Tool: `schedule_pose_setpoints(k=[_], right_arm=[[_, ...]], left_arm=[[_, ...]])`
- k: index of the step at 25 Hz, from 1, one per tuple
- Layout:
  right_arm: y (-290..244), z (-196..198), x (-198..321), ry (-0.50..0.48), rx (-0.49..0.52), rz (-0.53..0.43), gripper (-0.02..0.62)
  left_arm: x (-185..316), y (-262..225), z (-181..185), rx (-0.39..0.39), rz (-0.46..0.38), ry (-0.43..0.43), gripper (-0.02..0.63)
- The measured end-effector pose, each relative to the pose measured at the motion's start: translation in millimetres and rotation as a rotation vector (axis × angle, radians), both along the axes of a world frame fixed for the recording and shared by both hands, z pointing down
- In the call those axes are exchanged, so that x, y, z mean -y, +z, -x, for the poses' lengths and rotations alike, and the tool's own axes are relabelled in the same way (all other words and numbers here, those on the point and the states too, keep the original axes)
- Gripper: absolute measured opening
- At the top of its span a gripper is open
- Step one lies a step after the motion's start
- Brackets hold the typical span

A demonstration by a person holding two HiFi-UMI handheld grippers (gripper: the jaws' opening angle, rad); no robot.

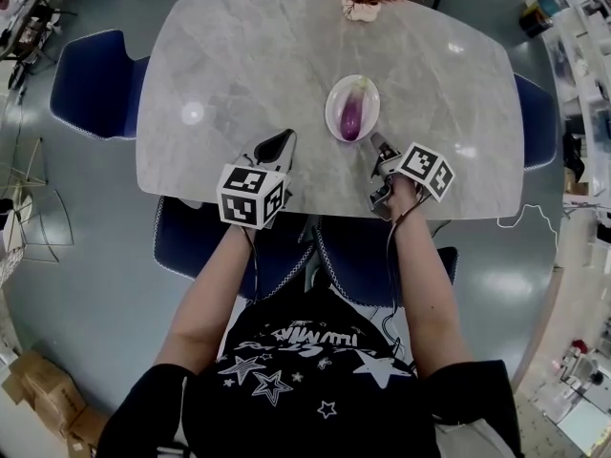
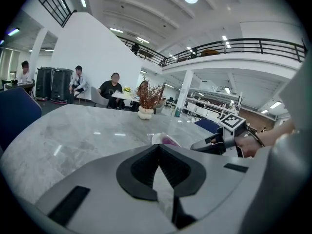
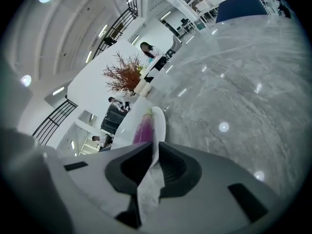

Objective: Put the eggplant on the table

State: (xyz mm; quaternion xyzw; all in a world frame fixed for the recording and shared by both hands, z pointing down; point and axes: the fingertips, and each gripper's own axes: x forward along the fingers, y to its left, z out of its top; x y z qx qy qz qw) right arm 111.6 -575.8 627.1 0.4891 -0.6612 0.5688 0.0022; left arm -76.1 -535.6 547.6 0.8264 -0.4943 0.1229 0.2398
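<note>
Purple eggplant lying in white plate on grey surface. Pressed together and empty, left tongs near plate's left; likewise pressed together, right tongs just beside plate's near rim

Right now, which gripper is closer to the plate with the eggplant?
The right gripper: its tip is just beside the plate, while the left gripper sits farther off.

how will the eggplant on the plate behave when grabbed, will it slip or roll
The eggplant looks smooth and glossy, so it may slip in a light pinch. Its long rounded shape suggests it could roll once on the flat table. It lies loose on the plate, which might slide if nudged.
</note>
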Motion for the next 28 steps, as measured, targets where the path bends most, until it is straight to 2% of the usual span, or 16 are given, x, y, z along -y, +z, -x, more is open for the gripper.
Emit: schedule_pose_setpoints(k=[4, 11, 18, 28], right_arm=[[-16.0, -0.3, -24.9, -0.009, -0.008, -0.028, 0.025], [-63.3, -5.1, -76.0, -0.043, -0.044, -0.132, 0.024], [-96.4, -6.0, -160.1, -0.079, -0.023, -0.177, 0.025], [-158.1, -42.7, -272.8, -0.132, -0.01, -0.306, 0.023]], left_arm=[[-20.3, -16.4, -3.9, -0.009, -0.025, -0.002, 0.008], [-75.1, -51.1, -16.4, -0.007, -0.076, -0.005, 0.008], [-165.9, -77.3, -33.8, 0.008, -0.116, 0.005, 0.008], [-285.3, -112.3, -92.4, -0.007, -0.168, -0.03, 0.008]])
